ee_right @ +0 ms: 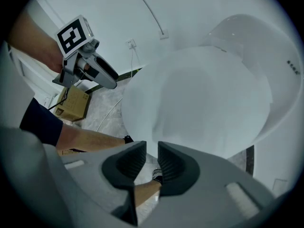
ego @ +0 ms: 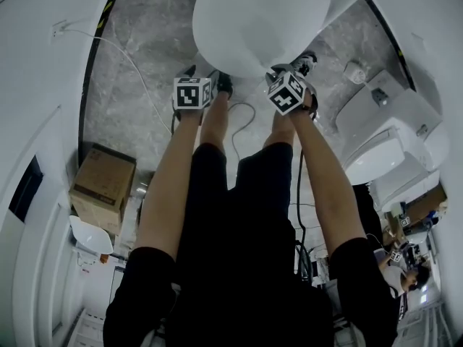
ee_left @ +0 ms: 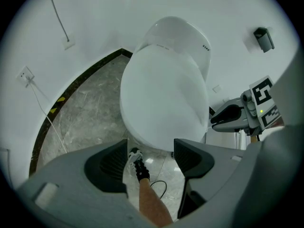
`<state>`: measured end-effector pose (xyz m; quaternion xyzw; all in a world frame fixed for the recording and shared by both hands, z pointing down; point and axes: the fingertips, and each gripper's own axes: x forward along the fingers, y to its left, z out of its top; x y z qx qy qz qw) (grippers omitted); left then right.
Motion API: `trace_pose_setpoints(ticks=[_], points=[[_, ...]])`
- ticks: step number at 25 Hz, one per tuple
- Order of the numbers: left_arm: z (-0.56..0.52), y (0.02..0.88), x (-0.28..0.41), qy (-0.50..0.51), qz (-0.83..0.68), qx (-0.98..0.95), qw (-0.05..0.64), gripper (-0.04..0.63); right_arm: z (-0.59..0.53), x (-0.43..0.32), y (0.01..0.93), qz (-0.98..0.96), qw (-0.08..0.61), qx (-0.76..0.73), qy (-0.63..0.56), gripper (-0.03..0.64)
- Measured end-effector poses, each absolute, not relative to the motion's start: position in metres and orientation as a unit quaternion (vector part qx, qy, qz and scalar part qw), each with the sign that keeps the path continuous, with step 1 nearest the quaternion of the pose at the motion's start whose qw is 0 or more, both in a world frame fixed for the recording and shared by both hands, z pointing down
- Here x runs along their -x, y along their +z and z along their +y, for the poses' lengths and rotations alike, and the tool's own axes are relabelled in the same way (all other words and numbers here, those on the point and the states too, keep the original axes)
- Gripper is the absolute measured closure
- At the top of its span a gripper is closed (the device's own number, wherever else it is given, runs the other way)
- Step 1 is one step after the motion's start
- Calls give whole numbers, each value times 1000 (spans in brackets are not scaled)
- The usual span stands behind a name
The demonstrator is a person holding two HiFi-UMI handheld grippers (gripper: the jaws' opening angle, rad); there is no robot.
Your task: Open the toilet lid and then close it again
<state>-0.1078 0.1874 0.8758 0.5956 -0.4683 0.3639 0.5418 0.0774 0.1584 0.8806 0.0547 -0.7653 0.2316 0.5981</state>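
Toilet lid [ego: 257, 20]: white and shut, lying flat on the bowl. In the head view it is at 12 o'clock.
Left gripper [ee_left: 151, 151]: its jaws are spread wide. There is nothing between them. It points down, near the front edge of the lid, at about 7 o'clock from it in the head view.
Right gripper [ee_right: 151, 149]: its jaws are close, with a thin gap. They pinch nothing. It sits by the front edge of the lid at about 5 o'clock. I cannot tell if it touches the lid.
Shoe [ee_left: 135, 155]: black and white, on the floor under the front of the lid. You can see it between the left jaws.
Floor [ego: 145, 56]: grey stone with pale streaks.
Wire [ego: 242, 114]: thin, looped on the floor between the person's legs.
Box [ego: 101, 186]: brown cardboard, at 8 o'clock in the head view.
Second toilet [ego: 376, 157]: white, at 3 o'clock, well apart from the first one.
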Motion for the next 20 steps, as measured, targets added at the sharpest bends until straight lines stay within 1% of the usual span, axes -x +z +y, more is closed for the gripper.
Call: trace_pose_setpoints(ticks=[7, 12, 18, 20], points=[[164, 806, 91, 324, -448, -637, 537, 288, 134, -102, 810, -773, 555, -113, 285, 537], [158, 743, 80, 276, -454, -664, 527, 295, 131, -89, 745, -805, 508, -115, 285, 548], [141, 646, 64, 194, -478, -708, 483, 384, 132, -81, 668, -837, 467, -117, 261, 552], [134, 614, 60, 167, -483, -722, 467, 431, 131, -82, 647, -838, 454, -128, 272, 555]])
